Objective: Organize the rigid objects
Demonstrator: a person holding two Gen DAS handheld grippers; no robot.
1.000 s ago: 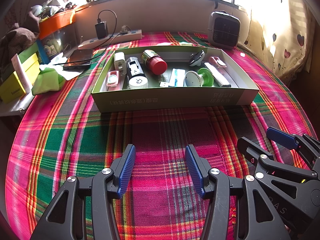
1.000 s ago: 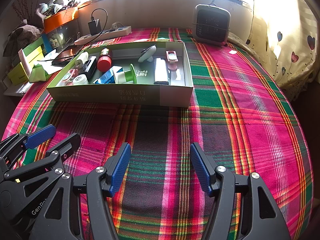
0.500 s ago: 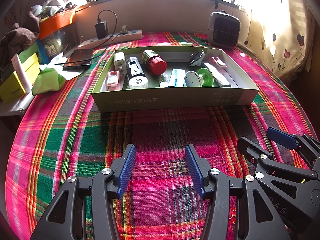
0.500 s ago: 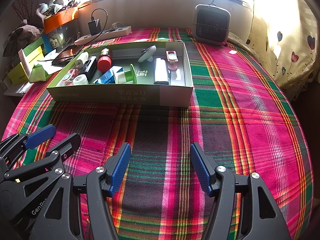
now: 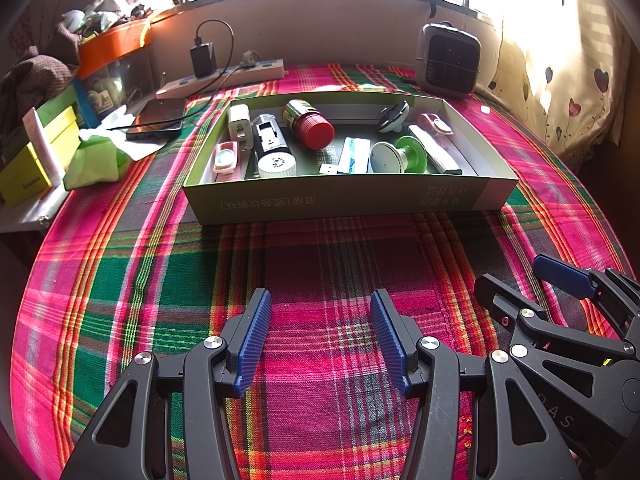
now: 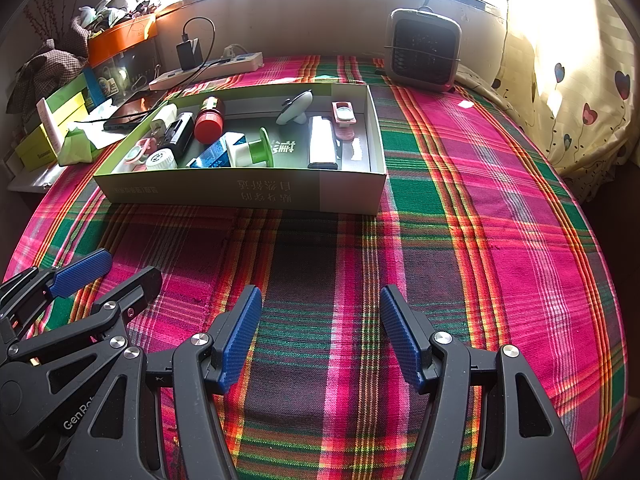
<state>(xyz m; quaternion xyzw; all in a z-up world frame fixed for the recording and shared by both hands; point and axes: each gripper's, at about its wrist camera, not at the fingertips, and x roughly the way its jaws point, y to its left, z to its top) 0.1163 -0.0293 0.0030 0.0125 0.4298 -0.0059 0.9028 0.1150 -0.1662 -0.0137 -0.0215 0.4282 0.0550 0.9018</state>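
A shallow green cardboard box (image 5: 344, 200) (image 6: 240, 194) sits on the plaid cloth ahead of both grippers. It holds several small items: a red-capped bottle (image 5: 310, 123) (image 6: 209, 120), a black cylinder with a white end (image 5: 272, 148), a white charger (image 5: 239, 126), a green and white spool (image 5: 396, 156) (image 6: 254, 150), a blue pack (image 6: 212, 156) and a white bar (image 6: 322, 142). My left gripper (image 5: 320, 340) is open and empty near the front. My right gripper (image 6: 320, 340) is open and empty beside it, to the right.
A small heater (image 5: 448, 60) (image 6: 424, 54) stands at the back right. A power strip with a plugged charger (image 5: 224, 78), a phone (image 5: 158, 118), a green cloth (image 5: 96, 160) and yellow boxes (image 5: 32, 160) lie at the left. A curtain (image 6: 580, 80) hangs at the right.
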